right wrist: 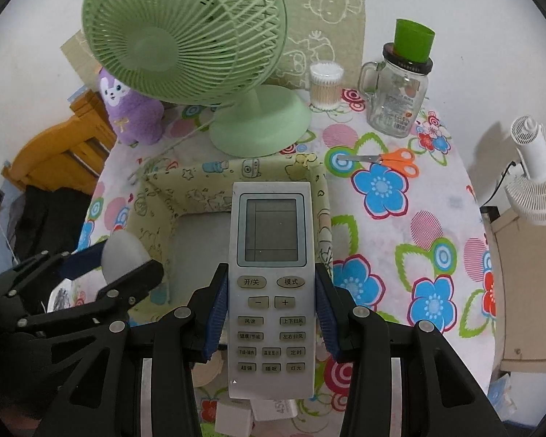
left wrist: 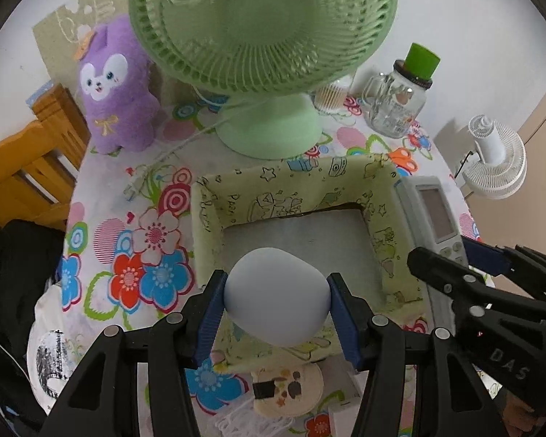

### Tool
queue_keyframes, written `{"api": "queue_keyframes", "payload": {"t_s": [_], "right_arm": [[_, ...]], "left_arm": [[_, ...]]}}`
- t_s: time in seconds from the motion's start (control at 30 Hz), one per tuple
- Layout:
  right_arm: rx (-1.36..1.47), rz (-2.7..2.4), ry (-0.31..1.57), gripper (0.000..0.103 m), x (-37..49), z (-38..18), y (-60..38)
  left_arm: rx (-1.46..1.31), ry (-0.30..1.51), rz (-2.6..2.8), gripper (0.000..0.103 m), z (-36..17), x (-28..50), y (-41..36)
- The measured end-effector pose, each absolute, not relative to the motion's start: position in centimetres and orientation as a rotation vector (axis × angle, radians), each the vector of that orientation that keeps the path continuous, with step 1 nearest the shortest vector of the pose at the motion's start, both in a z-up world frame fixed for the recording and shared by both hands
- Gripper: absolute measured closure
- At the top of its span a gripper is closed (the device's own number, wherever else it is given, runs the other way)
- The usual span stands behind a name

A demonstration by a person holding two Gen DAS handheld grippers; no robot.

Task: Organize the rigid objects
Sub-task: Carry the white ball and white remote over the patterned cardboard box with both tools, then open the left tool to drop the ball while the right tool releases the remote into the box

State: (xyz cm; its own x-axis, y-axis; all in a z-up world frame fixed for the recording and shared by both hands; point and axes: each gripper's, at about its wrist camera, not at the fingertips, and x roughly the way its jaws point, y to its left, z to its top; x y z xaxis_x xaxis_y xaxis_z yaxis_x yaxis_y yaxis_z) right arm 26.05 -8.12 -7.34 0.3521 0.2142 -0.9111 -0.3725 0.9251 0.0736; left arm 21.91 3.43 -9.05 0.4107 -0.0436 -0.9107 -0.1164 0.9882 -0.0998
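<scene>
My left gripper (left wrist: 276,302) is shut on a pale blue-grey egg-shaped object (left wrist: 276,296), held over the near wall of a yellow-green fabric storage box (left wrist: 291,182). My right gripper (right wrist: 271,313) is shut on a white air-conditioner remote (right wrist: 271,273), which hangs above the box's right wall (right wrist: 320,196). In the left wrist view the remote (left wrist: 433,211) and the right gripper's black fingers (left wrist: 440,273) show at the right. From the right wrist, the egg-shaped object (right wrist: 123,255) and the left gripper (right wrist: 102,276) sit at the lower left. The box's grey floor (left wrist: 295,233) is bare.
On the flowered tablecloth (right wrist: 418,225) stand a green desk fan (left wrist: 265,36), a purple plush toy (left wrist: 116,87), a glass mug jar with a green cup on it (right wrist: 396,87), a cotton-swab tub (right wrist: 325,85) and orange scissors (right wrist: 389,158). A white fan (right wrist: 535,174) stands off the table at right.
</scene>
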Motion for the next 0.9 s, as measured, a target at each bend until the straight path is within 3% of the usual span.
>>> {"api": "queue_keyframes", "payload": {"t_s": [0.8, 0.9], "right_arm": [[-0.201, 0.354, 1.259, 0.056, 29.9, -13.5, -5.6], [-0.224, 0.347, 1.247, 0.056, 29.8, -13.7, -5.3]], "left_arm": [[-0.079, 1.250, -0.021, 0.045, -14.6, 25.1, 2.2], [-0.092, 1.253, -0.052, 0.033, -14.7, 25.2, 2.0]]}}
